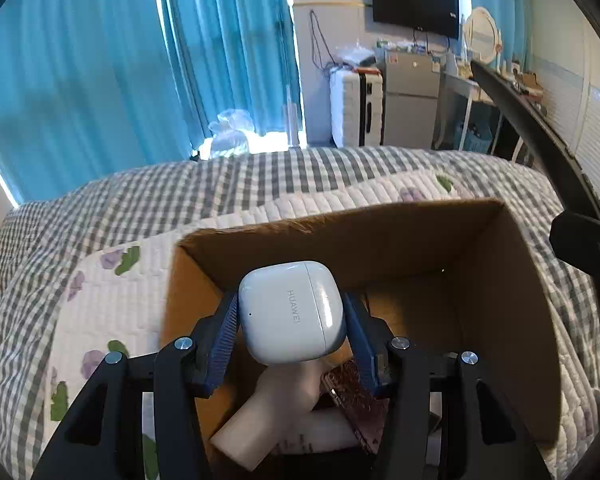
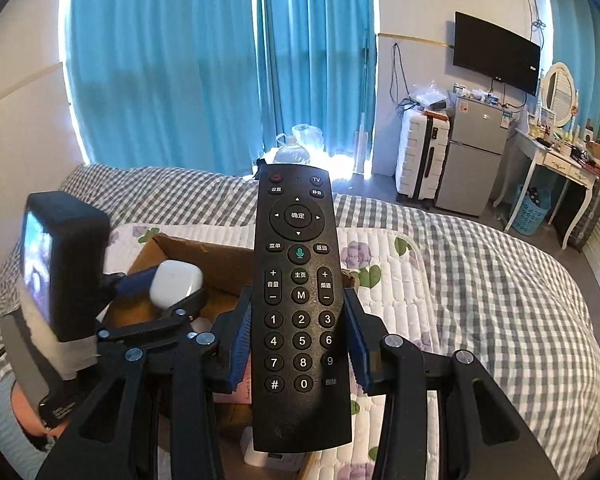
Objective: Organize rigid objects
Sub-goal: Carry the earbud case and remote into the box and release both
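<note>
Earbud case (image 1: 291,312) is clamped in left gripper (image 1: 290,334) at lower centre, above cardboard box (image 1: 500,280); remote (image 2: 300,300) is clamped centrally in right gripper (image 2: 298,338).

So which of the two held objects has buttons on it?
The black remote in the right tool; the white earbud case in the left tool is smooth.
</note>
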Available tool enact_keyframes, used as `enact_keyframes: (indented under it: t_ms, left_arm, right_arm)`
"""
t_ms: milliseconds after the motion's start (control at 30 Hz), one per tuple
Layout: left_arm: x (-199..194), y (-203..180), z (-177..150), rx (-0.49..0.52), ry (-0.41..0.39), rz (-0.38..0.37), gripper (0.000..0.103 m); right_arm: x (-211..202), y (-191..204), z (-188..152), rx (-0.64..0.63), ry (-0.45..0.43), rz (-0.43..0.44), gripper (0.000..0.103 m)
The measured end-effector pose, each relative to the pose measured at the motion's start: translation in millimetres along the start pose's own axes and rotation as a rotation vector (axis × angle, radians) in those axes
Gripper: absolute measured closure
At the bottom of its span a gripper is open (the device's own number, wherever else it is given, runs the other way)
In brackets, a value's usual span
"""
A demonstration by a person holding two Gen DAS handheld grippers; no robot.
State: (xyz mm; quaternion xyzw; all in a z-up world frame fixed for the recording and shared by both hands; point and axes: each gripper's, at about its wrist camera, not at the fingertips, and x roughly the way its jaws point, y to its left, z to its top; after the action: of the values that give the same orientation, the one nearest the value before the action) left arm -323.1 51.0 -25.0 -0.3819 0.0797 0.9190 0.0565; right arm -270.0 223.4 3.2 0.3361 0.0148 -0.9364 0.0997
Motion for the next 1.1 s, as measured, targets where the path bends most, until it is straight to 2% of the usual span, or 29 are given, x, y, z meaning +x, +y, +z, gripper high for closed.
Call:
enact_keyframes:
  t_ms: [100,167,200,333,600,800,1100]
  left_arm:
    - [5.7,-3.6,0.9,0.021,0.024,-0.02,0.046]
    - [2.0,-7.6,-1.1,0.036,0.013,0.01,0.027]
    - [-1.5,-8.4,-1.8,0.038,0.003,0.017,0.026]
    - [-22.2,-3.3,-4.5,0.023,-0.017,-0.002,0.026]
    - [-72.9,33.9,-9.3,0.002,-0.079,0.01,0.026]
    - [-84.1,60.6,-14.6,-0.018,-0.101,0.026,0.026]
    - [-66.7,73.1,-27.4,-0.042,-0.091,-0.004,0.026]
  right_arm:
    - [4.0,-0.2,-4.8,-0.01,0.005,0.007,0.062]
    - [5.4,0.4,-6.5,-0.012,0.011,0.011,0.062]
    - [4.2,1.2,-8.2,-0.013,0.014,0.01,0.062]
    - [-8.1,3.1,-11.7,-0.011,0.011,-0.011,0.063]
    - [-29.1,18.2,-9.6,-0.013,0.02,-0.03,0.062]
    - [8.0,31.3,-28.8,0.017,0.106,-0.046,0.062]
    - [56.9,36.2,-47.8,0.041,0.171,-0.078,0.061]
